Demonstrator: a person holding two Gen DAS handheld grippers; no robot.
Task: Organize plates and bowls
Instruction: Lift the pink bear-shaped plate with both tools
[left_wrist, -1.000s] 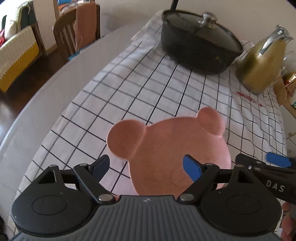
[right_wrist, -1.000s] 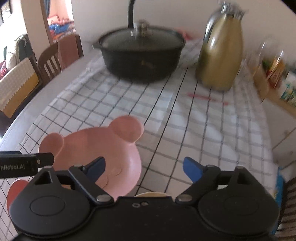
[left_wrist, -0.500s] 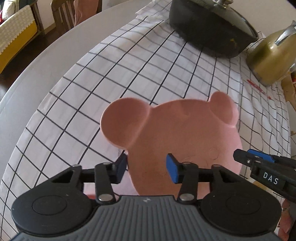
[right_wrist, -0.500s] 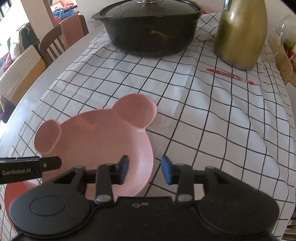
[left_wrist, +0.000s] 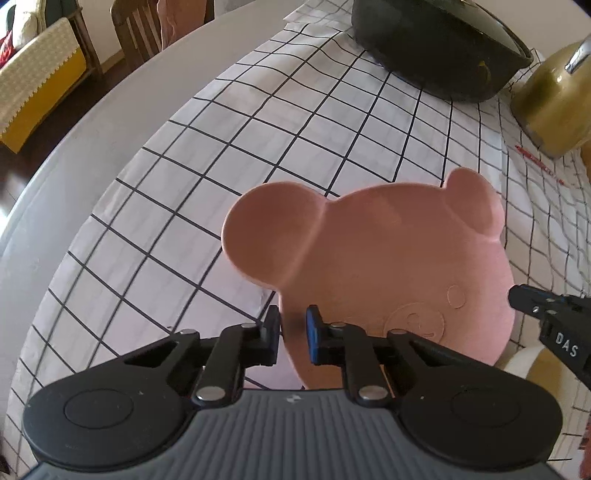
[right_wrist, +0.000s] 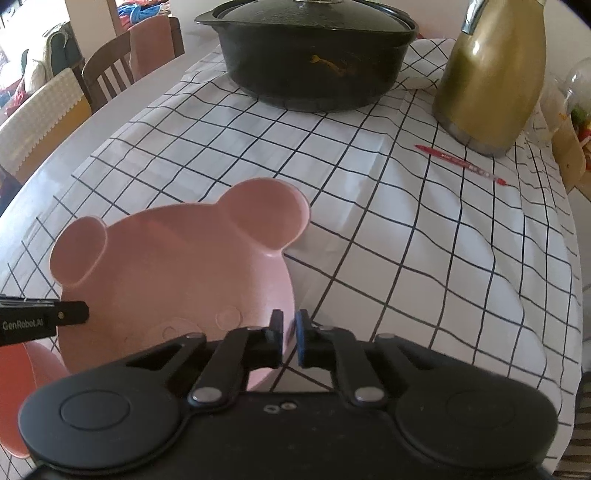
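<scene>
Both grippers have just been closing on the same pink bear-shaped plate (left_wrist: 388, 266). Left gripper (left_wrist: 293, 334) pinches the plate's near left rim: one pad is outside the edge and the blue pad is inside, with only the rim's thickness between them. Right gripper (right_wrist: 290, 338) has its jaws almost together on the near right rim of the plate (right_wrist: 173, 269), and the thin edge runs into the narrow slit between the pads (the contact itself is partly hidden by the fingers). Each view also shows the tip of the other gripper at the plate's opposite side.

The plate lies on a white tablecloth (right_wrist: 406, 240) with a black grid, its two round ears pointing to the far side. Just under its near left part, another reddish dish (right_wrist: 33, 369) is visible. Farther away stand a black lidded pot (right_wrist: 310, 55) and, to its right, a gold jug (right_wrist: 491, 81), with a red pen (right_wrist: 460, 164) lying near the jug's base.
</scene>
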